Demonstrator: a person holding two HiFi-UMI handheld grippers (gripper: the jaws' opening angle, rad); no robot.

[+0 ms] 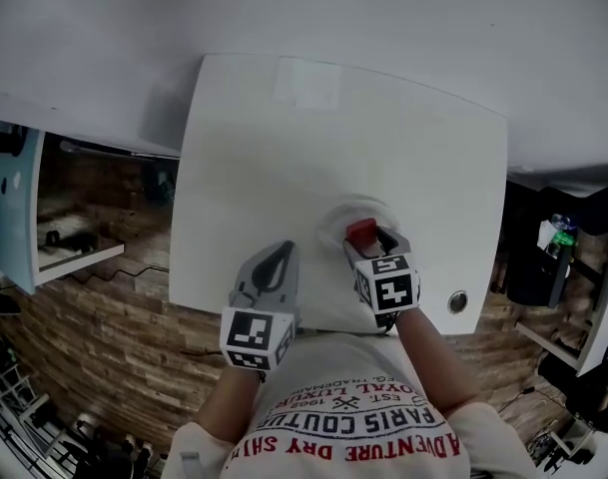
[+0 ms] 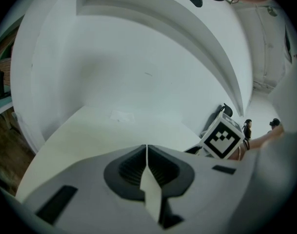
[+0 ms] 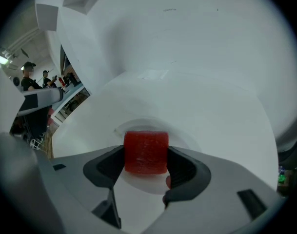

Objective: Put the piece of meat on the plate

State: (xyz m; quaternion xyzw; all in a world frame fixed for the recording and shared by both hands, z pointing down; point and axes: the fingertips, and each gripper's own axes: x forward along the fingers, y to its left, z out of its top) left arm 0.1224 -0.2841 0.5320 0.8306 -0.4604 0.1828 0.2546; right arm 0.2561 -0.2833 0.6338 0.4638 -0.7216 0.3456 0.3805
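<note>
- Left gripper: smooth pale grey shell tapering toward the tips, with dark grey ribbed pads set in a black surround and black rectangular recesses on the body
- Right gripper: the same pale grey shell, with dark inward-curving pads
- Each gripper carries a white cube with black square markers: left cube, right cube
- White short-sleeved T-shirt printed with red and dark lettering

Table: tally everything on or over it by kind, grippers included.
piece of meat: 1
plate: 1
grippers: 2, left gripper shut and empty, right gripper holding the meat
round fitting: 1
Total: 5
</note>
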